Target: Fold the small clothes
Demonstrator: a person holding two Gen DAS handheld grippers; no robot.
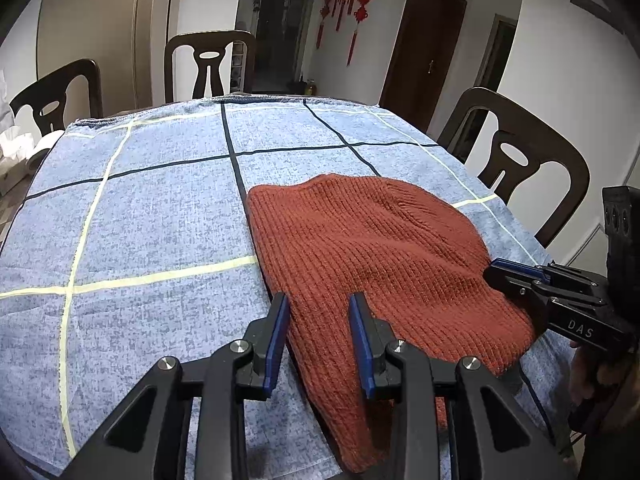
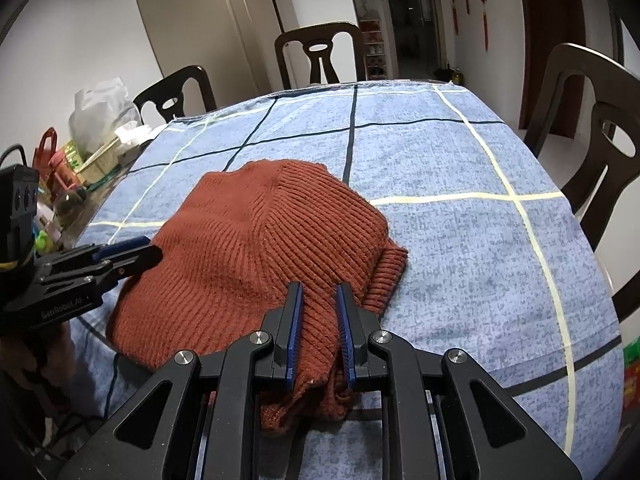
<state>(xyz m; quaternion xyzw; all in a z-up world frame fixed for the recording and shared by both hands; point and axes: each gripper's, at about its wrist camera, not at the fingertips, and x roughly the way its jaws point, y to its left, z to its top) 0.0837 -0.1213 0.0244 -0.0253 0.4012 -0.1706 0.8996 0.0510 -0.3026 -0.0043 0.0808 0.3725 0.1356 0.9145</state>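
Observation:
A rust-red knitted hat (image 1: 372,248) lies flat on the blue checked tablecloth (image 1: 140,208); it also shows in the right wrist view (image 2: 260,240). My left gripper (image 1: 320,304) hovers over the hat's near left edge, its jaws apart with knit between them. My right gripper (image 2: 318,292) straddles the near right edge, its blue pads close on either side of a bunched ridge of knit. Each gripper shows in the other's view: the right one (image 1: 516,276) at the hat's right side, the left one (image 2: 132,252) at its left side.
Dark wooden chairs (image 1: 520,164) stand around the table. Bags, bottles and a tissue box (image 2: 80,152) crowd the table's left end beyond the cloth. The cloth's edge (image 1: 220,100) ends at the far side.

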